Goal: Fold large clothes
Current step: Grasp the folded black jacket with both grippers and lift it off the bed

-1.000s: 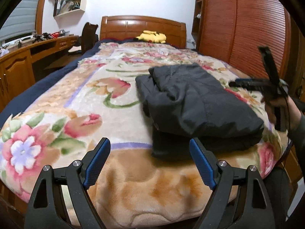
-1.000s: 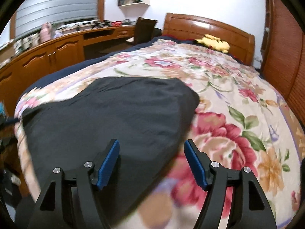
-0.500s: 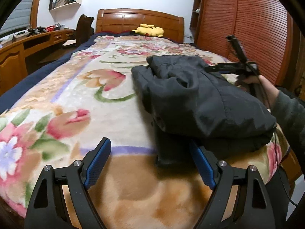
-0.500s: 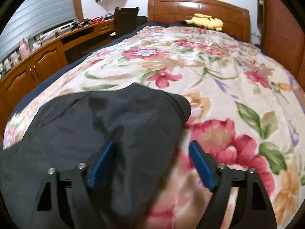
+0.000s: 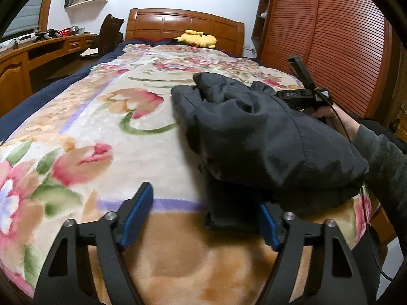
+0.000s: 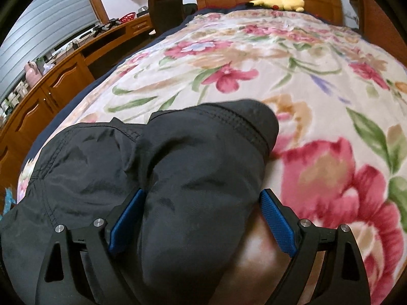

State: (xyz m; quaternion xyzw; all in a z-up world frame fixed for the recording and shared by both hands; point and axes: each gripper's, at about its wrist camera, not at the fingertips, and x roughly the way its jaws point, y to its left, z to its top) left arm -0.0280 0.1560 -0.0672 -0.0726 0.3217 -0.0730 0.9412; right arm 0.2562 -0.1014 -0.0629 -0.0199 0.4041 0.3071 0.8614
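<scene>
A folded dark grey jacket point(image 5: 264, 139) lies on the floral blanket point(image 5: 101, 132) near the bed's foot, right of centre. My left gripper point(image 5: 201, 218) is open, low at the foot edge; its right finger touches the jacket's near-left corner. In the right wrist view the jacket point(image 6: 193, 178) bulges between the open jaws of my right gripper point(image 6: 201, 218), which sits at its edge. The right gripper also shows in the left wrist view point(image 5: 302, 94), behind the jacket on its right side.
A yellow plush toy point(image 5: 198, 39) lies by the wooden headboard point(image 5: 183, 25). A wooden desk point(image 5: 30, 53) and a chair point(image 5: 108, 35) stand along the left. A slatted wooden wardrobe point(image 5: 330, 43) stands close on the right.
Both grippers moved in to the jacket. The left one dropped toward its near-left corner. The right one slid onto its right edge, and fabric now bulges between its jaws.
</scene>
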